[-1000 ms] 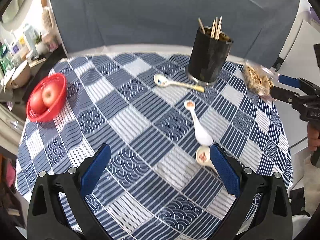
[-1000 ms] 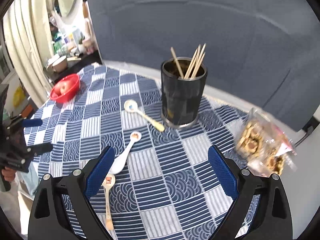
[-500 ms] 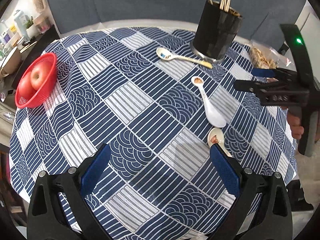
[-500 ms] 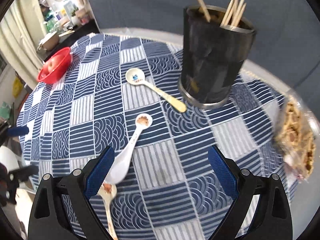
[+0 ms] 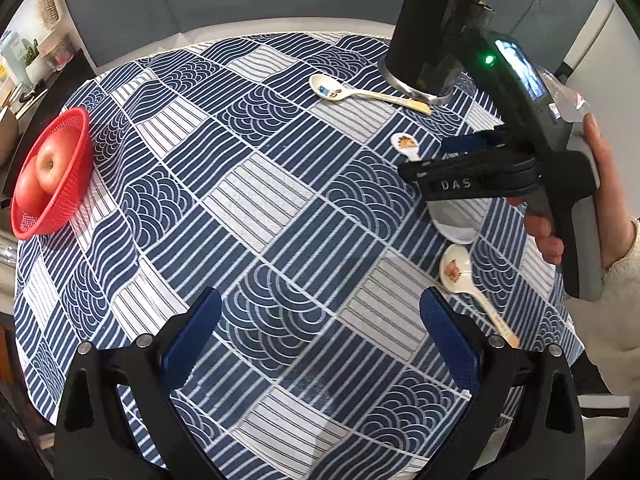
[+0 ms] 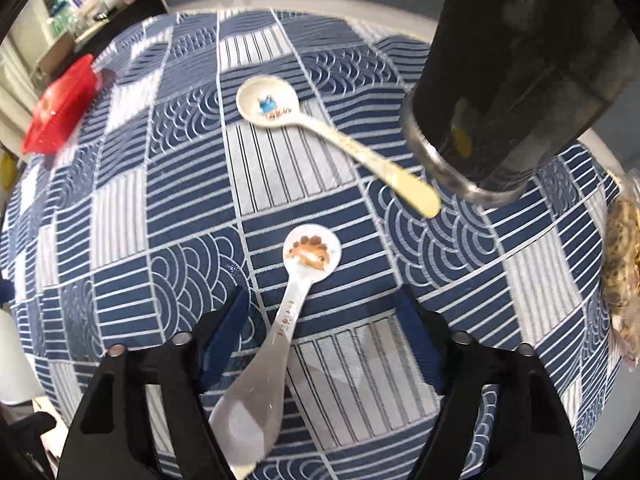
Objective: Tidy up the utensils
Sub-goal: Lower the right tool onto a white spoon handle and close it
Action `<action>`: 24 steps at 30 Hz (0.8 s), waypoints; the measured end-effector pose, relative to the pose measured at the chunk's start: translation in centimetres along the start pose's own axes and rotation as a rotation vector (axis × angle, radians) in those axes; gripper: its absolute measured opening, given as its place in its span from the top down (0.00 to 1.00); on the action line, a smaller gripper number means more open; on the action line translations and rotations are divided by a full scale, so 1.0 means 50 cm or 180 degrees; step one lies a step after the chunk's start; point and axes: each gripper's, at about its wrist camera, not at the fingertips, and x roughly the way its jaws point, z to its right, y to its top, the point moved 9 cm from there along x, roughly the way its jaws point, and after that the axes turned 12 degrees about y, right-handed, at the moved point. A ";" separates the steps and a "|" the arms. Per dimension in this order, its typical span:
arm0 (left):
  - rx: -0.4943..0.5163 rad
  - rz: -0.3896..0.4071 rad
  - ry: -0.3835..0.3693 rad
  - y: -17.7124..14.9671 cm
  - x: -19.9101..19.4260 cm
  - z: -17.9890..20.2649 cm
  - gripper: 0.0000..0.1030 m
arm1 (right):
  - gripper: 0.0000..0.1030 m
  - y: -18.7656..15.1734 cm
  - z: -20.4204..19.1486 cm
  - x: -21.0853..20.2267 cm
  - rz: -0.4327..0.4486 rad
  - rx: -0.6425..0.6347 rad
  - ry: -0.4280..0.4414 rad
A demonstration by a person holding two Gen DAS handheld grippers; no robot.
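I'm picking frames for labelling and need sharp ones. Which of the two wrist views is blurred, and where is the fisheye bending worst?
Left wrist view: mostly sharp; the patterned tablecloth and red basket read crisply, though the cloth's edge bows strongly. Right wrist view: motion-smeared; the black utensil holder, the right gripper fingers and the red basket are soft, while the dinosaur spoon stays legible.

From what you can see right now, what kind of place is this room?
Probably a home dining corner. A round table under a blue patterned tablecloth holds a black chopstick holder, ceramic spoons and a red basket of apples; cluttered household shelves stand behind.
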 end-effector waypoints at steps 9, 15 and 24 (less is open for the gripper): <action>0.0081 0.0013 -0.0147 0.018 0.019 0.012 0.06 | 0.90 -0.014 0.005 -0.019 0.0179 0.0219 0.0284; 0.0212 -0.0029 -0.0403 0.034 0.040 0.071 0.06 | 0.90 -0.023 0.030 -0.027 0.0295 0.0767 0.0883; 0.0397 -0.0058 -0.0755 0.067 0.071 0.170 0.06 | 0.90 -0.023 0.050 -0.028 0.0488 0.1251 0.1408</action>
